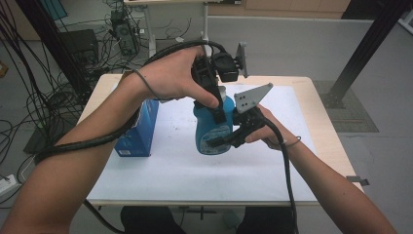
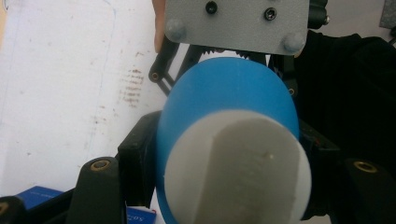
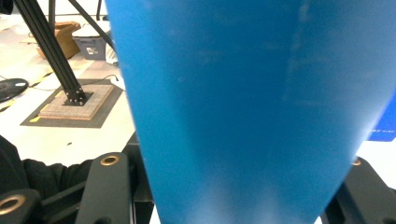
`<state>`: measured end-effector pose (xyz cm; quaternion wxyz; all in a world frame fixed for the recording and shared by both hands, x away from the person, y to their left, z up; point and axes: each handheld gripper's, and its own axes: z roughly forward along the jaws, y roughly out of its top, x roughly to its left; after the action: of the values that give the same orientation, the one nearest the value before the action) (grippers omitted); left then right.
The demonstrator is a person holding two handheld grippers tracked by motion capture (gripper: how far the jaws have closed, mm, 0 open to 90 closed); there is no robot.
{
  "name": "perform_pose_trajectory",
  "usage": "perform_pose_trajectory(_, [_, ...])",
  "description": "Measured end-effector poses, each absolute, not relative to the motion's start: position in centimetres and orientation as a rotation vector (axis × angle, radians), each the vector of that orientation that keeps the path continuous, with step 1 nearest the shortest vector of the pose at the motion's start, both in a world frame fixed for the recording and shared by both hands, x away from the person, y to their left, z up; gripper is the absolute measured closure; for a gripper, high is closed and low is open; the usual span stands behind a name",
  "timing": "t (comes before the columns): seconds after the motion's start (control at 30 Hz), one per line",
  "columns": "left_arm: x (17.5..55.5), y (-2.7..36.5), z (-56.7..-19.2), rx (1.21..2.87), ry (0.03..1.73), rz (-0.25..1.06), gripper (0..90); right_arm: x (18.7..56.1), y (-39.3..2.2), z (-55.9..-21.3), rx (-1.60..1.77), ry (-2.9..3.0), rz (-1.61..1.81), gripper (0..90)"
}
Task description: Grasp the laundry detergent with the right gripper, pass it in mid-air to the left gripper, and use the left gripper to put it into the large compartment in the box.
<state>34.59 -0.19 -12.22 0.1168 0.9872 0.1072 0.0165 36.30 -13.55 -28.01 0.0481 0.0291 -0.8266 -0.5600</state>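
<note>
A blue bottle [image 1: 210, 134] with a white cap [image 2: 238, 172] is upright over the white sheet [image 1: 185, 165], held by both grippers. My left gripper [image 1: 215, 111] comes down from above and is shut on the bottle's top end, its jaws on either side of the cap and shoulder [image 2: 229, 88]. My right gripper [image 1: 220, 141] reaches in from the right and is shut on the bottle's body [image 3: 252, 112]. The right gripper's grey plate [image 2: 236, 23] lies just beyond the bottle. I cannot tell whether the bottle's base touches the sheet.
A blue box [image 1: 139, 131] stands on the sheet left of the bottle, under the left forearm; its corner [image 2: 42, 193] lies by the left jaw. The wooden table [image 1: 316, 126] ends close on the right. Black frame posts and cables stand on the floor beyond.
</note>
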Motion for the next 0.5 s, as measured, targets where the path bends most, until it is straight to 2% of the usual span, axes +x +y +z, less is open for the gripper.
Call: perform_pose_trajectory(0.5, [34.58, -0.3, -12.21, 2.903, 0.333, 0.057, 37.2, 36.35, -13.42, -28.33, 0.088, -2.507, -1.739, 41.4])
